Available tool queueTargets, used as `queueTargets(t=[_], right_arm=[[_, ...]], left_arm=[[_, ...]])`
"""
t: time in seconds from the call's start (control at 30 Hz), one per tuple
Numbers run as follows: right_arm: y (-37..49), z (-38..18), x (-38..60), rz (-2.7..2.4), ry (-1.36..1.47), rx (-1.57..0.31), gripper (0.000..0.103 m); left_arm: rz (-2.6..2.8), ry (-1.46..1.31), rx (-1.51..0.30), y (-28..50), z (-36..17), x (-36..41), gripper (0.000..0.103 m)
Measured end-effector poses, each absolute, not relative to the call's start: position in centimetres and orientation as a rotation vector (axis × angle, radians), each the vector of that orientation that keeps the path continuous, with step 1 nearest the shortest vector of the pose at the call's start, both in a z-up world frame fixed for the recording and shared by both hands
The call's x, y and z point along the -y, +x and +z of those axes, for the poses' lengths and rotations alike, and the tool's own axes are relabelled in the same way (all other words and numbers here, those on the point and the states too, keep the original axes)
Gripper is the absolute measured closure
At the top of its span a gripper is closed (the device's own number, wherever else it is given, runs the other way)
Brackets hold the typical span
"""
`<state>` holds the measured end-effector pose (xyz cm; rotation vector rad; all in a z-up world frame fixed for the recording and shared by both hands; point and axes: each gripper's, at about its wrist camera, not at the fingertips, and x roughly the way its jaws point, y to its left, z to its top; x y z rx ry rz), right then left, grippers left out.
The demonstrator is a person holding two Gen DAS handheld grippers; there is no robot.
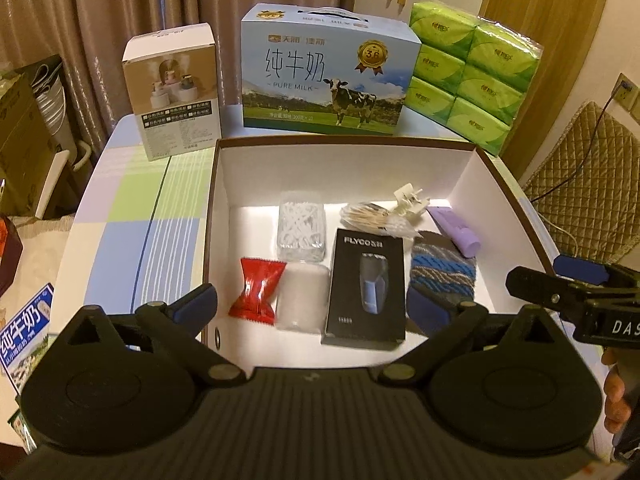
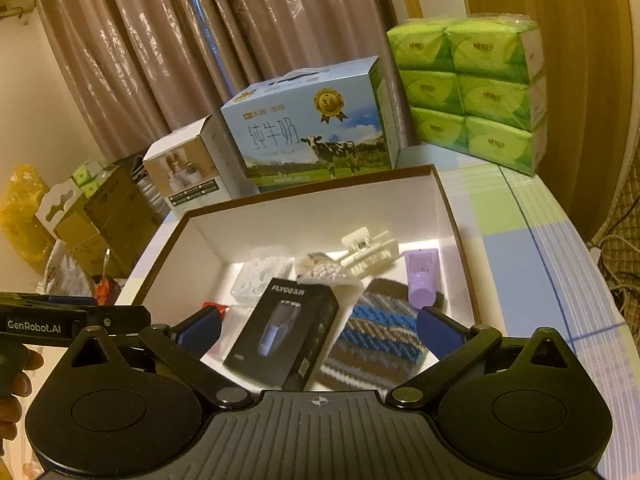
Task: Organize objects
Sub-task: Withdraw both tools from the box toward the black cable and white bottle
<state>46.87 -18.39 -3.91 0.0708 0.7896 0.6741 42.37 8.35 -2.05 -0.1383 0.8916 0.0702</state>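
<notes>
Many small things lie in the open box (image 1: pixel 224 184) on the checked table (image 1: pixel 132 208). A black shaver box (image 1: pixel 366 292) sits in the middle near the front. Left of it are a clear soft pack (image 1: pixel 302 300) and a red candy (image 1: pixel 258 292). Behind those is a clear case of white picks (image 1: pixel 301 226). A bag of cotton swabs (image 1: pixel 376 218), a white hair clip (image 1: pixel 410 202) and a purple tube (image 1: pixel 454 230) lie toward the back right. A striped knit cloth (image 1: pixel 444 272) lies on the right, just beside the shaver box.

The left gripper (image 1: pixel 312 304) hangs over the front of the box. Its jaws are wide open and hold nothing. The right gripper (image 2: pixel 318 326) is also over the front of the box, wide open and with nothing in it.

Behind the box stand a small white carton (image 1: pixel 176 92), a blue milk carton (image 1: pixel 324 76) and a green stack of tissue packs (image 1: pixel 472 76).

I think the things are all packed in now, so the filling step looks about done. The next move may be to check that nothing sticks up, or to find a lid. I see no lid here.
</notes>
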Motion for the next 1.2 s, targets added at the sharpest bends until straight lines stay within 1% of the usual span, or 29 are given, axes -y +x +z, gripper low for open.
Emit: queueTargets(t=[0.63, 1.2], right_arm=[[40.9, -3.8, 20.4, 0.693, 0.041, -0.816, 0.002], [36.3, -5.8, 21.5, 0.714, 0.005, -0.901, 0.002]], left_arm=[[0.075, -0.188, -0.928, 34.4, -2.6, -7.6, 0.004], [0.063, -0.179, -0.986, 29.4, -4.8, -6.4, 0.004]])
